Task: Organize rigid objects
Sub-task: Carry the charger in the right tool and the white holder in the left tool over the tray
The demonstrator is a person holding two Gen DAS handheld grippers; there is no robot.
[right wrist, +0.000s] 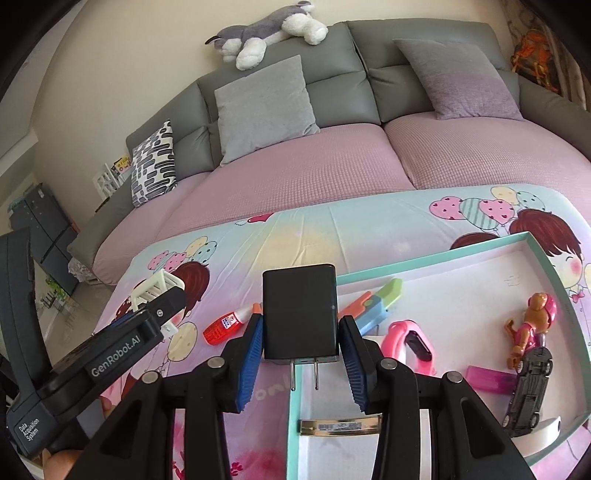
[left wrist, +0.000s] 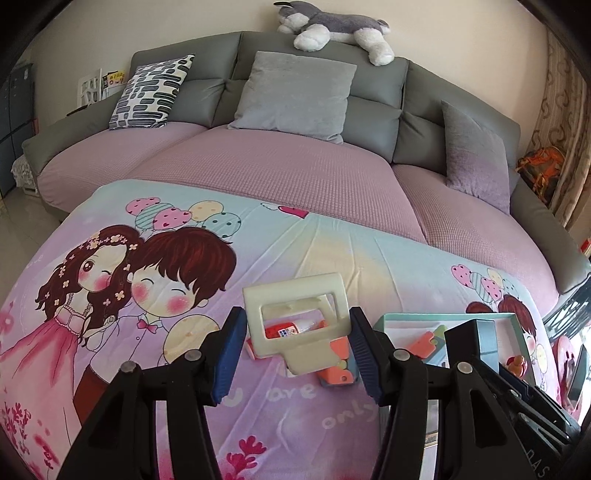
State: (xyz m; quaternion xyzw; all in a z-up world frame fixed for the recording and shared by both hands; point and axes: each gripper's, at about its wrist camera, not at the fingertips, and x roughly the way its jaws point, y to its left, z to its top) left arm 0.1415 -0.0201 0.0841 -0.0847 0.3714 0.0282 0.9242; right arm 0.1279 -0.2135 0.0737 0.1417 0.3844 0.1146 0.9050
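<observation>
In the left wrist view, a cream plastic frame (left wrist: 295, 317) is gripped by the left claw (left wrist: 297, 350) above the cartoon-print cloth (left wrist: 147, 387), open cloth ahead. In the right wrist view, a black charger (right wrist: 300, 312) is clamped by the right claw (right wrist: 301, 354) over the teal-edged tray's (right wrist: 576, 314) near-left rim.

Home living rm, prob w/ kids: a grey sectional sofa (left wrist: 376, 81) w/ pink seat covers fills the back, w/ throw cushions (left wrist: 295, 92) on it and a plush husky (left wrist: 332, 26) lying along the backrest. In front, a surface under a cartoon-print sheet (left wrist: 110, 295), boy, girl & balloons on it. Patterned curtain (left wrist: 565, 122) at the right edge, tiled floor (right wrist: 74, 306) and dark cabinet (right wrist: 44, 225) at the left.
</observation>
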